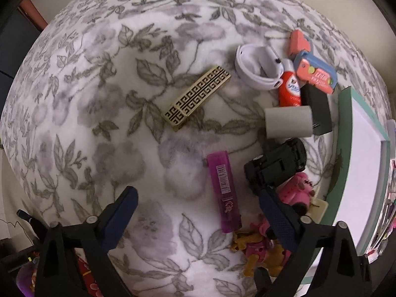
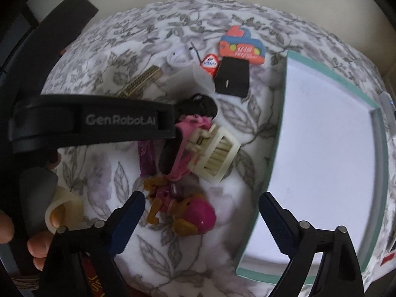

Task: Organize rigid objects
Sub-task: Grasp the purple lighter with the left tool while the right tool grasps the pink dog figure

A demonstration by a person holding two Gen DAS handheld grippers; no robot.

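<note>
1. Progress: looks like nothing sorted yet. The teal-rimmed tray (image 2: 277, 133) at the right edge of the floral blanket (image 1: 123, 148) shows only bare white floor in both views. All rigid items lie loose on the blanket beside it.
2. Left to move, far end of the pile: orange-and-blue eraser (image 1: 315, 73), white band (image 1: 257, 68), red tube (image 1: 289, 89), black charger block (image 1: 318, 110), grey cylinder (image 1: 288, 121).
3. Near end of the pile: black toy car (image 1: 274, 165), pink toy (image 1: 298, 191), cream comb clip (image 2: 214, 153), yellow-and-magenta figure (image 2: 183, 212).
4. Apart from the pile, toward mid-blanket: gold key-pattern bar (image 1: 196, 97) and purple lighter (image 1: 224, 194).
5. Left gripper (image 1: 198, 220): jaws spread wide, holding nothing. The lighter lies between the fingers' lines; the right finger overlaps the car and pink toy in view, contact not certain.
6. Right gripper (image 2: 201, 219): jaws also wide apart, empty. The figure sits between the fingertips on the blanket, ungrasped; right finger hovers over the tray's near-left rim.
7. Judgement: the figure looks like the right gripper's likeliest pick; the tray is just beside it.
</note>
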